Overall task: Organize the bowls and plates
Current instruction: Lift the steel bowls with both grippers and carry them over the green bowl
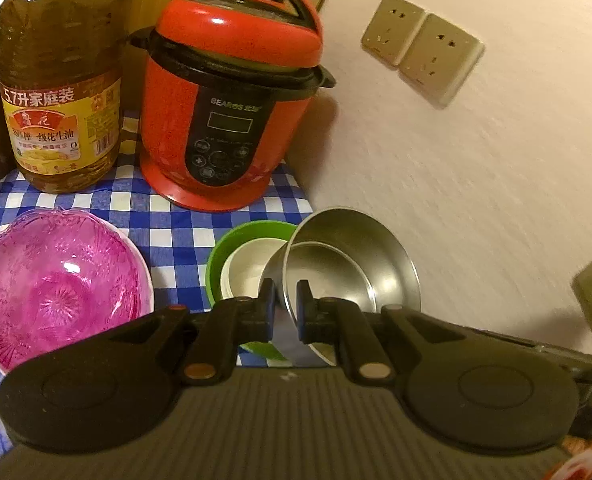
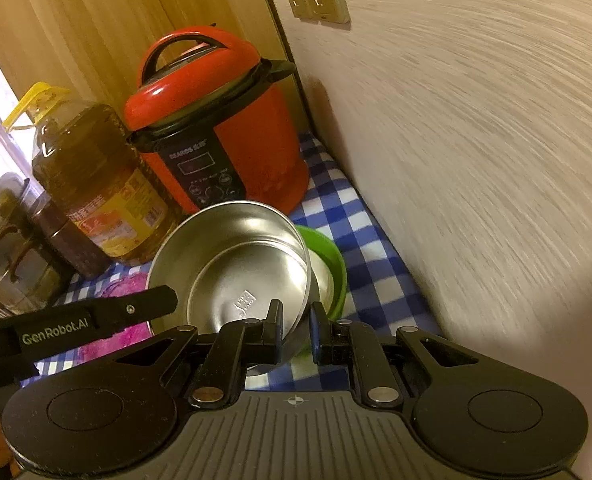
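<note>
Two grippers clamp one steel bowl [image 1: 351,264] by its rim: left gripper [image 1: 286,300] on one edge, right gripper [image 2: 296,320] on the other edge, jaws narrow on both. Bowl is tilted, empty, held just in front of the red cooker [image 1: 232,100] & over a green bowl [image 1: 220,256] w/ a white bowl [image 1: 248,268] nested inside. Pink bowl [image 1: 56,280], empty, sits further left of the cooker's front on the checked cloth [image 1: 176,232]. Oil bottle [image 1: 60,92], mostly full, stands beside the cooker.
</note>
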A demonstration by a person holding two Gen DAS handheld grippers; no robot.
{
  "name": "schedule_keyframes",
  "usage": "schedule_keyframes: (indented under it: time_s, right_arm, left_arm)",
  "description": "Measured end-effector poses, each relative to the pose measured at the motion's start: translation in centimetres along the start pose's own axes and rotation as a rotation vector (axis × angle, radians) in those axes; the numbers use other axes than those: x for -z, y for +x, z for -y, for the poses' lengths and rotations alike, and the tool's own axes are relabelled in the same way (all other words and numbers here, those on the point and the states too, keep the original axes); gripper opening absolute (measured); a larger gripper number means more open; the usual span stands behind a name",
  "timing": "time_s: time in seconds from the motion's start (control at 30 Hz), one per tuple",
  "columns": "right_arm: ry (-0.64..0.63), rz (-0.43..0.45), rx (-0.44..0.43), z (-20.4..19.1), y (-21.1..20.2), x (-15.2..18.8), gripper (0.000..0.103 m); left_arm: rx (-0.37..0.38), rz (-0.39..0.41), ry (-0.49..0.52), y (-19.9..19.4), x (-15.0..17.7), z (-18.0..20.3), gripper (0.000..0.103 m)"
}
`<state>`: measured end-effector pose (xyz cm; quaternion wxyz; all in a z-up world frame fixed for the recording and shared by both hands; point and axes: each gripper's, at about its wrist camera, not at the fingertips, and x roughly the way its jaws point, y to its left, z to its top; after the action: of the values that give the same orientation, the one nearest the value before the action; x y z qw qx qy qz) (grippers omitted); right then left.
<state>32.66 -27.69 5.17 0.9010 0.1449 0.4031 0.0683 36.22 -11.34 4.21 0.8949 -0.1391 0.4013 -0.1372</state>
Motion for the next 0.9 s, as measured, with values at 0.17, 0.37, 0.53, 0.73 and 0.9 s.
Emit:
schedule_keyframes:
  time_s: [0.17,0.37,0.53,0.73,0.9]
  right_arm:
    - [-0.011,-0.011,0.004,0.0,1.8,-1.0,0.014]
    - [-0.015,-0.036,0.013,0.2,3.7,-1.7,0.014]
    - [-0.019,-0.053,0.021,0.5,5.1,-2.1,0.014]
    - [-0.025,-0.077,0.029,0.7,6.6,-2.1,0.014]
    - [-0.038,-0.098,0.035,0.7,7.5,-1.9,0.013]
  left_arm:
    - [-0.016,-0.009,0.005,1.4,-0.6,-0.5,0.009]
    - [-0.023,-0.033,-0.01,3.2,-1.2,-1.2,0.009]
    - [-0.026,-0.063,-0.032,4.7,-1.5,-1.9,0.009]
    - [-0.025,-0.09,-0.051,5.7,-1.3,-2.4,0.009]
    - [-0.037,-0.104,-0.053,6.1,-1.4,-2.5,0.009]
